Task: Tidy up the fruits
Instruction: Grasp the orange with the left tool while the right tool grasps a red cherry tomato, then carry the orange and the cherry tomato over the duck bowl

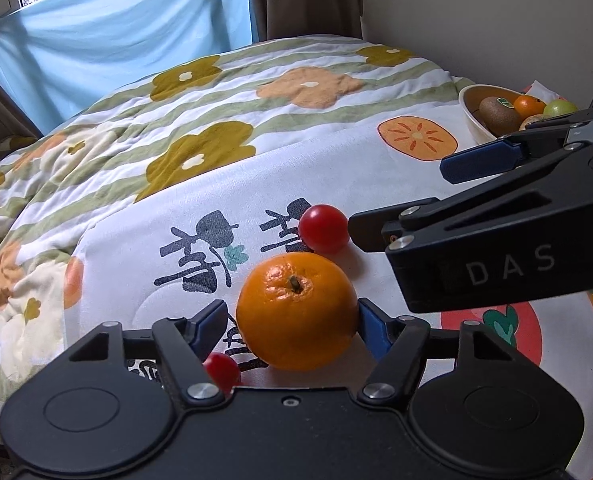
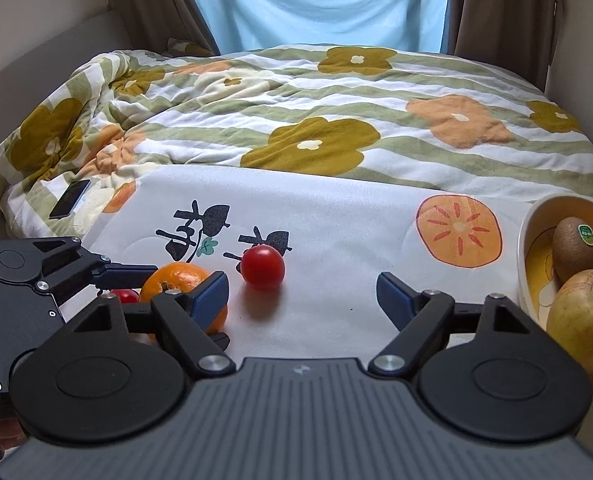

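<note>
A: Left wrist view, item by item?
B: Left tongs (image 1: 292, 316) spread wide around an orange (image 1: 296, 310); the right blue pad (image 1: 372, 328) touches the peel, the left pad stands just clear, so no firm grip. One cherry tomato (image 1: 221, 372) is half hidden behind the tongs' frame; a second tomato (image 1: 323, 228) lies beyond the orange. Right tongs (image 1: 396, 200) enter from the right, open, marked "DAS". Bowl (image 1: 470, 120) is cut off by them; a kiwi (image 1: 498, 114) carries a green sticker, unreadable.
A: Right wrist view?
B: Right tongs (image 2: 302, 296) gape, holding nothing, above the bed sheet (image 2: 336, 220) with dark printed characters. Tomato (image 2: 262, 267) ahead. Orange (image 2: 176, 280) partly masked by a finger. Apple (image 2: 584, 320) cropped at the edge. Phone (image 2: 70, 199) on the quilt (image 2: 296, 92).
</note>
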Available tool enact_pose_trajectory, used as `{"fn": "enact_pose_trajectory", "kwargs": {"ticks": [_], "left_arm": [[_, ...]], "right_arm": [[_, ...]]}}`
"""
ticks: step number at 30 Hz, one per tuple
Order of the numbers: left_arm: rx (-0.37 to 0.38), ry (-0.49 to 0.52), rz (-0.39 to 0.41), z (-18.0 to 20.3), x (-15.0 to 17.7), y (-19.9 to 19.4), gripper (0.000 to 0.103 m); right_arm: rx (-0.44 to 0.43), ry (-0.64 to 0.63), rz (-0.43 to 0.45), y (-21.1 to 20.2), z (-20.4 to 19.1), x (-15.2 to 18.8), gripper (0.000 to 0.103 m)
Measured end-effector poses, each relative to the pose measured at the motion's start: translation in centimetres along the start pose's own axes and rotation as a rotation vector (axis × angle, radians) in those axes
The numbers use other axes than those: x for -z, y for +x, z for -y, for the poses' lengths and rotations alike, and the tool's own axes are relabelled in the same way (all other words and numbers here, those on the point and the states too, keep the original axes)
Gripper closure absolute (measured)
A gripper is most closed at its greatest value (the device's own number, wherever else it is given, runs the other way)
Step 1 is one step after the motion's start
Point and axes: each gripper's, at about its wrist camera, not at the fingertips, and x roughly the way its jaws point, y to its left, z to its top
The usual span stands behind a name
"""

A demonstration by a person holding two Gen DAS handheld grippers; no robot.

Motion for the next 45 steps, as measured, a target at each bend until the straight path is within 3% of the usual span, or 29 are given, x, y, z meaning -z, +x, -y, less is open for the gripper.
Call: {"fn": "enact_pose_trajectory", "kwargs": {"ticks": [2,12,26,28,29,30,37,45], "left_arm": [[0.015,0.001,0.005,0.0,-0.1,0.1,0.036],[0.011,-0.002,0.015,-0.4,0.5,-0.4,0.037],[-0.014,-0.008,0.032,-0.4,0.8,-1.3,0.037],[-0.02,-0.008,0.03,-0.3,0.8,-1.3,0.037],[-0.023,-0.008,0.03,-0.3,0.9,-1.3,0.037],[-0.025,-0.008,0.03,-0.2,0.9,-1.4,0.037],[-0.038,-0.013,0.043,0.3,0.9,-2.2,0.037],[-0.046,-0.02,0.068,2.1,0.0,-4.6,0.037]], "right_arm": [[-0.002,0.003,-0.009,0.4,0.0,0.0,0.013],[-0.032,0.014,-0.037,2.4,-0.5,-0.1,0.029],[-0.059,-0.016,-0.041,4.6,-1.9,-0.7,0.037],[-0.068,-0.022,-0.04,4.8,-1.9,-0.7,0.043],[-0.074,-0.027,-0.043,4.8,-2.0,-0.7,0.054],[-0.07,-0.035,-0.046,4.8,-2.1,-0.7,0.058],[-0.069,-0.024,-0.027,3.6,-1.7,-0.8,0.058],[-0.076,-0.023,0.007,-0.5,-0.3,-0.6,0.058]]}}
